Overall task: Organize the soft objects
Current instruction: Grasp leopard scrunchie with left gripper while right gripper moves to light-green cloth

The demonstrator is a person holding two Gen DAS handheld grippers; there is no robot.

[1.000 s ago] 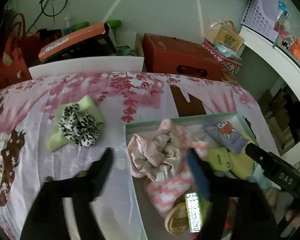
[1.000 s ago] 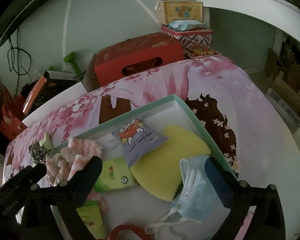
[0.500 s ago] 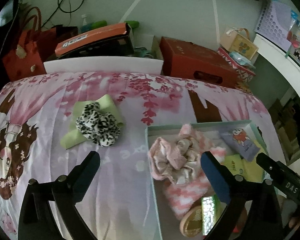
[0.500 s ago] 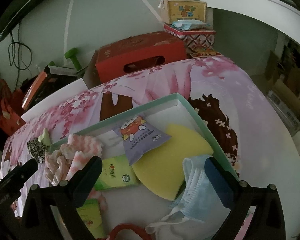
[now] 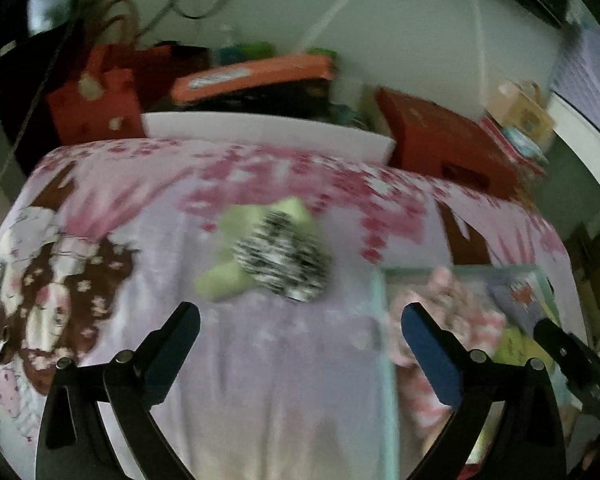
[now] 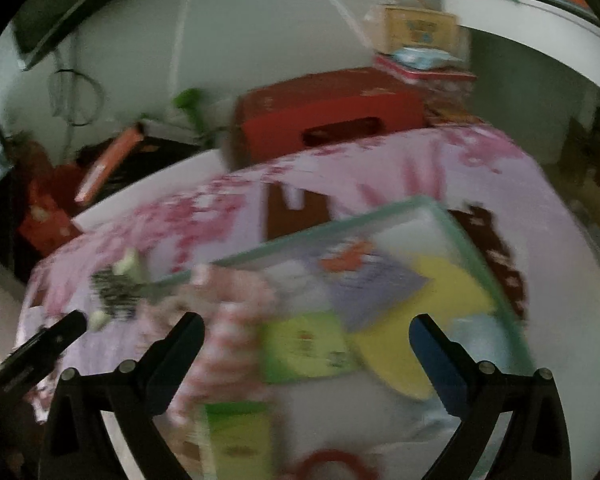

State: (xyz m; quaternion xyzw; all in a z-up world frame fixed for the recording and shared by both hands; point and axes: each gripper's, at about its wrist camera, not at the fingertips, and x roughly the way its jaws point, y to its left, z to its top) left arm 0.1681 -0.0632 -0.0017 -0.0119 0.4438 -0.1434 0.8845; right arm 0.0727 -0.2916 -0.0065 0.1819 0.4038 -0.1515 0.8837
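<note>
Both views are blurred. In the left wrist view, the left tool is seen with its jaws spread wide and nothing between them, held above the pink printed cloth that covers the surface. A leopard-print scrunchie is shown lying on a light green cloth, ahead of the tool and roughly centred between the fingers, apart from both. Only the left part of the green-rimmed tray is caught at the right of this view, with a pink-and-white checked cloth in it, partly behind the right finger. The tray's contents are laid out more fully in the right wrist view: a yellow sponge, a purple packet and a green packet are seen in the tray. The right tool is likewise wide apart and empty, held above the tray's contents. The scrunchie appears here far to the left, outside the tray and well apart from the right tool. A red box is seen beyond the covered surface.
</note>
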